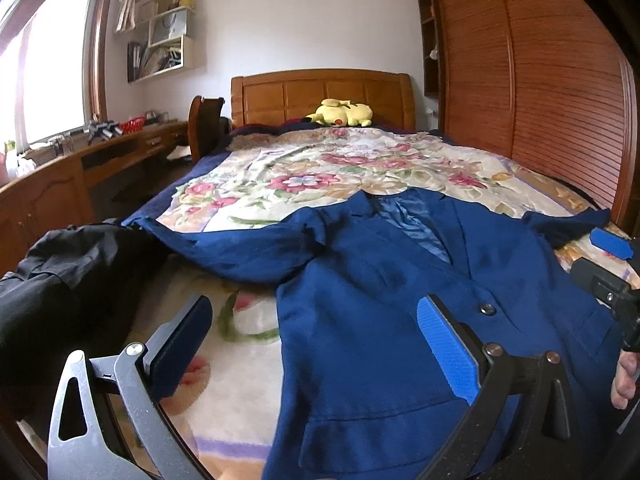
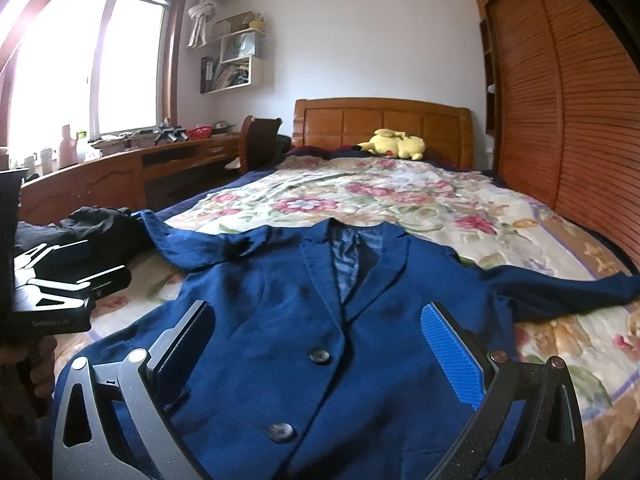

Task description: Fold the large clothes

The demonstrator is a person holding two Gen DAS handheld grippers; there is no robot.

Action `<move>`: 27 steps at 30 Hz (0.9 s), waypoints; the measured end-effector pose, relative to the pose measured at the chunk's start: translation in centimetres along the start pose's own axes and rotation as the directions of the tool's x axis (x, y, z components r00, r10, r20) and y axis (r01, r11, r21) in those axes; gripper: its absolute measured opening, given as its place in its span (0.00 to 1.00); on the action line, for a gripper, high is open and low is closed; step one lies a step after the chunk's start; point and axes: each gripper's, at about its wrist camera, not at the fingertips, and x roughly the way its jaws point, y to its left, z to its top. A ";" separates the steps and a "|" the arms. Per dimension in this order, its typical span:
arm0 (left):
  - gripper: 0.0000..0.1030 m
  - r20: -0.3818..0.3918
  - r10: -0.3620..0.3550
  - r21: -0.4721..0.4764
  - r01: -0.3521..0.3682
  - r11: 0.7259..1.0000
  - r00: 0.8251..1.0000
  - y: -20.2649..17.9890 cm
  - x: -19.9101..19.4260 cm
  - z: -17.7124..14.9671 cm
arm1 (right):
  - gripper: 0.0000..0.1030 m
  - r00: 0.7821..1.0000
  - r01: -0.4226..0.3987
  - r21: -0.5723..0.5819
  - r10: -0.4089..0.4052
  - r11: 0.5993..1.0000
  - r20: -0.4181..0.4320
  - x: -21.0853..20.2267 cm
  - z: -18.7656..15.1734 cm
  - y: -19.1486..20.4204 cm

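Observation:
A navy blue suit jacket [image 1: 384, 304] lies face up and buttoned on the flowered bedspread [image 1: 304, 176], collar toward the headboard, both sleeves spread out sideways. It also shows in the right wrist view [image 2: 296, 312]. My left gripper [image 1: 316, 336] is open and empty, hovering over the jacket's left lower edge. My right gripper [image 2: 320, 340] is open and empty above the jacket's front, near its two buttons. The right gripper shows at the right edge of the left wrist view [image 1: 612, 272], and the left gripper at the left edge of the right wrist view [image 2: 56, 284].
A heap of black clothes [image 1: 68, 280] lies at the bed's left edge. A yellow plush toy [image 1: 344, 114] sits by the wooden headboard [image 1: 320, 92]. A slatted wooden wardrobe [image 1: 540, 92] runs along the right. A desk [image 1: 100, 156] and chair stand at the left under the window.

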 end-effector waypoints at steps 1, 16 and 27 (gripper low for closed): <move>1.00 -0.007 0.005 0.005 -0.005 1.000 1.000 0.3 0.3 0.1 | 0.99 1.000 -0.001 -0.007 0.001 1.000 -0.005 0.2 0.2 0.1; 1.00 -0.111 0.070 0.004 -0.070 0.998 0.991 6.3 6.0 3.3 | 0.99 0.999 -0.046 -0.033 0.046 0.998 -0.003 4.8 4.4 1.9; 1.00 -0.240 0.071 -0.066 -0.090 0.994 0.968 9.5 12.9 4.8 | 0.99 0.995 -0.076 -0.081 0.071 0.994 -0.064 9.0 3.4 1.8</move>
